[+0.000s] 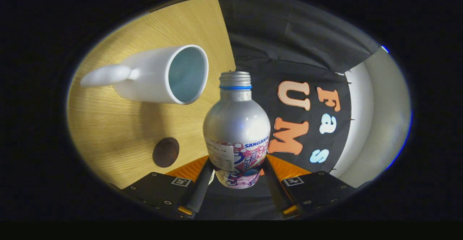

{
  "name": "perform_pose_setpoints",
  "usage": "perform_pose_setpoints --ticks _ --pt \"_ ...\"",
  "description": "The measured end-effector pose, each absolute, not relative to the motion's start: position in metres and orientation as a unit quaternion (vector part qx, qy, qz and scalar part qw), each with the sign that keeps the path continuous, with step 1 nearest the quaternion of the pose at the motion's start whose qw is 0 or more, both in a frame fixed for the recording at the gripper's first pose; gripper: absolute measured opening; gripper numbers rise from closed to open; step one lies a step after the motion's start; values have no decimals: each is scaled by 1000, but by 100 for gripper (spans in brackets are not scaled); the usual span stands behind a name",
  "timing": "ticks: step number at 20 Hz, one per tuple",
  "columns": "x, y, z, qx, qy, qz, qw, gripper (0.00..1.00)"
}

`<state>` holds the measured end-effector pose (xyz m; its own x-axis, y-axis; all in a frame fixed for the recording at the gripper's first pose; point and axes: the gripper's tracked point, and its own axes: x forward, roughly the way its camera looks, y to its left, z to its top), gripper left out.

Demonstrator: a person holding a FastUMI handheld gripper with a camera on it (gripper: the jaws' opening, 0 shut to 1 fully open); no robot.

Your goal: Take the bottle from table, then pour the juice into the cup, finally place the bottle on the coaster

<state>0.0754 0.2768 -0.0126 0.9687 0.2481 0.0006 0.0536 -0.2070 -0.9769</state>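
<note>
The bottle (237, 124), a silver metal one with a printed band round its lower half, sits between the two fingers of the claw (237, 182), which is clamped on its lower body, one finger pressing each side. Its threaded neck carries a blue ring, and whether a cap covers the mouth cannot be told. The bottle points forward, away from the claw.

Beyond the fingers and off to the left lies the white cup (159, 75), its open mouth turned toward the bottle's neck and its handle pointing away from it; the inside looks empty. Nearer the claw, just ahead of the left finger, a small dark round coaster (165, 152) rests on the wooden surface (108, 131). The whole scene appears rolled to one side, which suggests the claw is tilted and the pour is the step in hand.

To pour well, the neck should be brought directly over the cup's rim before tipping further, and the roll kept slow so that the stream lands inside. The grip sits low on a smooth body, so firm pressure matters. The coaster is well apart from the cup.
</note>
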Motion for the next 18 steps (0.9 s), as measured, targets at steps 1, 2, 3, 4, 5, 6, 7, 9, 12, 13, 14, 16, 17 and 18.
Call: perform_pose_setpoints --ticks 1,2,3,4,5,6,7,9,12,13,14,16,17,18 --pt "76 277 -12 -777 -96 80 617 77" --pt "77 275 -12 -780 -93 85 613 77" --pt "78 275 -10 -781 -94 86 611 76" --pt "77 275 -9 -784 -95 86 607 76" --pt "77 274 -8 -787 -96 85 604 76" --pt "76 274 -8 -789 -96 85 601 77" --pt "76 274 -7 -791 -96 83 598 77" --pt "76 273 -6 -795 -96 82 594 76" --pt "75 273 -5 -800 -96 82 587 76" --pt "75 272 -4 -802 -96 81 583 76" --pt "77 271 -3 -805 -96 82 580 76" --pt "77 272 0 -811 -103 75 571 76" --pt "77 272 0 -812 -103 75 570 76" --pt "78 272 -2 -811 -101 77 571 76"
